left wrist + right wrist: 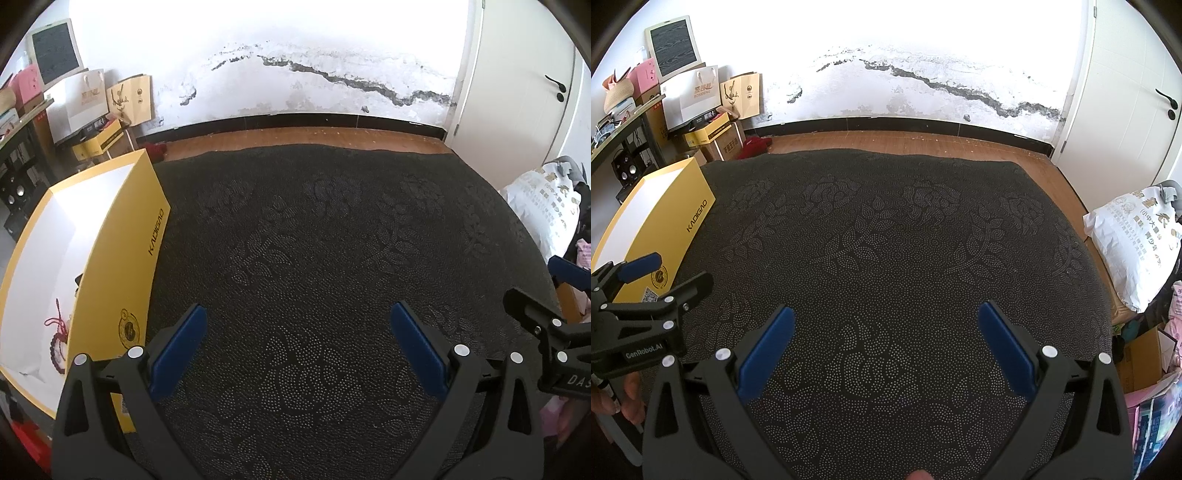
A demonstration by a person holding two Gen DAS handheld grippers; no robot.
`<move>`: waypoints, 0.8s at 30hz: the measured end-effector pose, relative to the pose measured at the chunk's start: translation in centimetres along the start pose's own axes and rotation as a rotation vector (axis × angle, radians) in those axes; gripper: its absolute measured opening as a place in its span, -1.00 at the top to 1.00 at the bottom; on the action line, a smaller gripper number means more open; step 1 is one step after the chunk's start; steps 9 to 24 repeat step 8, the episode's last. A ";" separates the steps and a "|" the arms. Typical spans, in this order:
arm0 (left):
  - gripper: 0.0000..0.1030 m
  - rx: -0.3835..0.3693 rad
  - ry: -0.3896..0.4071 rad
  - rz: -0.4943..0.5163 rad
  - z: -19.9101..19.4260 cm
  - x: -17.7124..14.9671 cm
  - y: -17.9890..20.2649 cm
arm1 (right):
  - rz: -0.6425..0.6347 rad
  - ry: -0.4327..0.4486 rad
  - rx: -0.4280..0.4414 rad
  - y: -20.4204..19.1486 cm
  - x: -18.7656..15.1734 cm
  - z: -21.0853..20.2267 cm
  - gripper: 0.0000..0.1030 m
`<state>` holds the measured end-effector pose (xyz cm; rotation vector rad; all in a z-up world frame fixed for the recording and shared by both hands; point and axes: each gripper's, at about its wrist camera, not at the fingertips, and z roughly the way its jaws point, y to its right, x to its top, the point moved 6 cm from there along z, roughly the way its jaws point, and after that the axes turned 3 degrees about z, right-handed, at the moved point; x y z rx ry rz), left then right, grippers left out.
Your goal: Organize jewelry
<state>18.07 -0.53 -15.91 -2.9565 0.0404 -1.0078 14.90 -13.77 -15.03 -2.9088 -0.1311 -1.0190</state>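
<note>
Appears close to finished, or between items, judged from the layout alone. Across the centre of both views: a dark patterned cloth (314, 240) with no jewelry lying on it anywhere in sight. At the left edge of the left wrist view: a yellow box (122, 266), open at the top, white inside. Low in that box, at lower left of the frame: a beaded bracelet (55, 349) with a red cord (57, 321), resting on the white lining. Already stowed, by the look of it. Nothing else loose to sort, as far as shown; part of the box interior hidden behind its wall.

Left gripper (298, 332), at the bottom of the left wrist view: spread wide, blue pads (179, 345) well apart, nothing between them, hanging above the cloth just beside the box.

Right gripper (886, 332), at the bottom of the right wrist view: likewise wide apart and empty, blue pads (1004, 347) clear of any object, over bare cloth.
</note>
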 end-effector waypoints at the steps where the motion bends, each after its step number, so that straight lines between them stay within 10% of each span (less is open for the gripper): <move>1: -0.88 0.001 -0.001 0.000 0.0 0.0 0.0 | 0.000 -0.001 0.002 0.0 0.0 0.0 -0.87; 24: -0.88 -0.008 -0.009 -0.003 0.1 0.0 -0.1 | 0.000 -0.001 0.002 0.0 0.0 0.0 -0.87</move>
